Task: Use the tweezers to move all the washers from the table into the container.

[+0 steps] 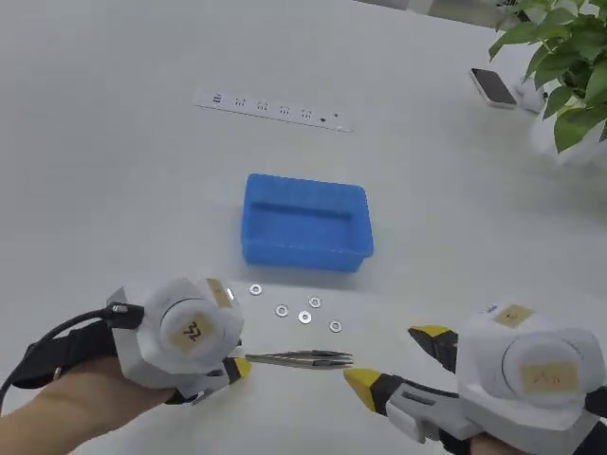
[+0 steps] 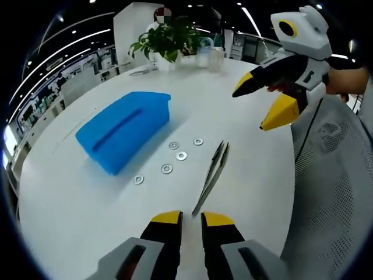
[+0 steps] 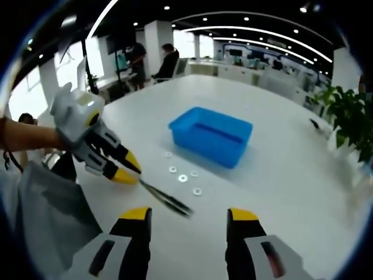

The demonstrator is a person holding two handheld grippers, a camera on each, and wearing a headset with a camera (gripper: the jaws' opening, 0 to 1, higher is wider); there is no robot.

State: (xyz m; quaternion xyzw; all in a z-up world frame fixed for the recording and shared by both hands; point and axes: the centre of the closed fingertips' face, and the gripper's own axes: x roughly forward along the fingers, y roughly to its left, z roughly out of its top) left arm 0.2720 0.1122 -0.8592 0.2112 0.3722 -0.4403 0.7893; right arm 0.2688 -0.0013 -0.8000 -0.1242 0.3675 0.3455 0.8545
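Observation:
Thin metal tweezers (image 1: 302, 358) lie just above the white table, pointing right. My left gripper (image 1: 239, 368) sits at their blunt end, and in the left gripper view its jaws (image 2: 192, 219) stand nearly together with that end (image 2: 196, 211) between the tips. My right gripper (image 1: 396, 357) hovers open at the tweezers' pointed end, holding nothing. Several small washers (image 1: 304, 318) are scattered between the tweezers and the blue container (image 1: 303, 254). The right gripper view has the washers (image 3: 183, 178) in front of the container (image 3: 201, 143) and the tweezers (image 3: 166, 201).
A white power strip (image 1: 270, 109) lies beyond the container. A phone (image 1: 493, 87) and a potted plant (image 1: 564, 57) are at the far right. A mesh chair (image 2: 332, 175) stands by the table edge. People stand in the background (image 3: 169, 58).

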